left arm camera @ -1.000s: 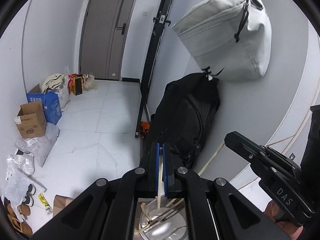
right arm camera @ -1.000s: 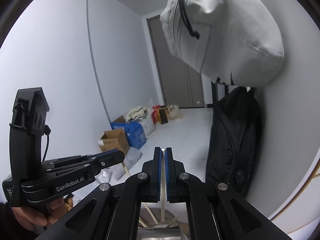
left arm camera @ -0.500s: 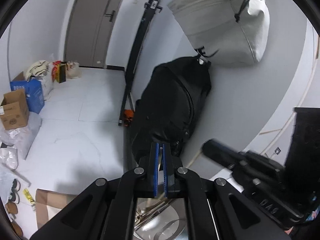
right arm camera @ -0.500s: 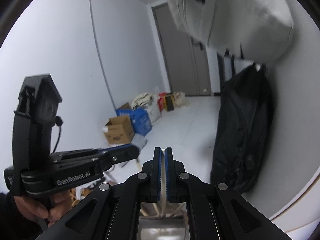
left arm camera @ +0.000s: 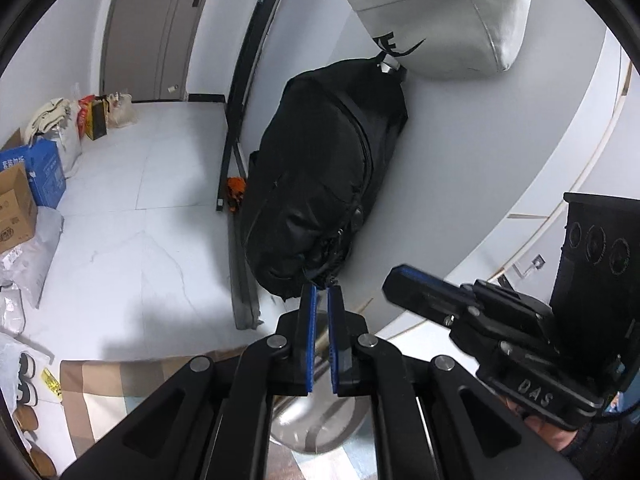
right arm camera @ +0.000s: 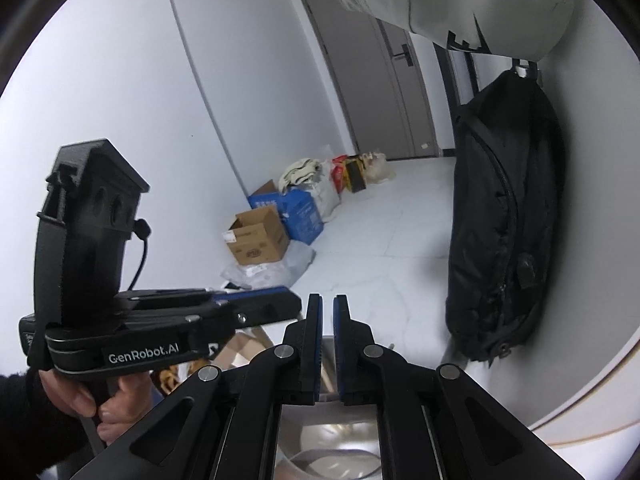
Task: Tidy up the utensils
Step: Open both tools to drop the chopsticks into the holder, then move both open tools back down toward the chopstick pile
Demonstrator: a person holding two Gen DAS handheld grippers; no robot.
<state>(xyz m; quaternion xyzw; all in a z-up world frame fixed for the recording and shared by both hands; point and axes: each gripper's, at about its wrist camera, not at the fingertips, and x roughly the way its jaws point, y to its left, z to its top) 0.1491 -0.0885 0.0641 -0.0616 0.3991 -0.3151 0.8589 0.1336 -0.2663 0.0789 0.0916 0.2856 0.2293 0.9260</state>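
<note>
One steel bowl (left arm camera: 320,424): shiny and round, low in my left view straight under the fingers; my right view shows it (right arm camera: 328,444) in the same spot under its own fingers.
Utensil: a pale wooden stick (left arm camera: 322,342) shows in the slit of my left hand-held gripper, running down toward the bowl. I cannot tell whether the pads actually press on it.
Left hand-held gripper (left arm camera: 320,296): blue pads drawn to a narrow slit – nearly together. From the right view its tip (right arm camera: 296,304) points across, just beside my right fingers.
Right hand-held gripper (right arm camera: 327,300): also down to a thin slit. What shows through it is pale, and I cannot tell if it is a utensil or the bowl behind. In the left view it (left arm camera: 394,282) reaches in from the right, near the left fingers.
Left hand (right arm camera: 100,400): wrapped around the handle, dark sleeve at the wrist.
Desk (left arm camera: 100,380): covered in a brown-and-beige checked cloth, with the bowl on it.
Black backpack (left arm camera: 320,184): hanging against the white wall – just past my fingertips in both views (right arm camera: 500,240).
Grey bag (left arm camera: 440,20): hanging above the backpack.
Floor (left arm camera: 140,200): white tiles, with a cardboard box (right arm camera: 258,236) and a blue box (right arm camera: 302,212) by the far wall.
</note>
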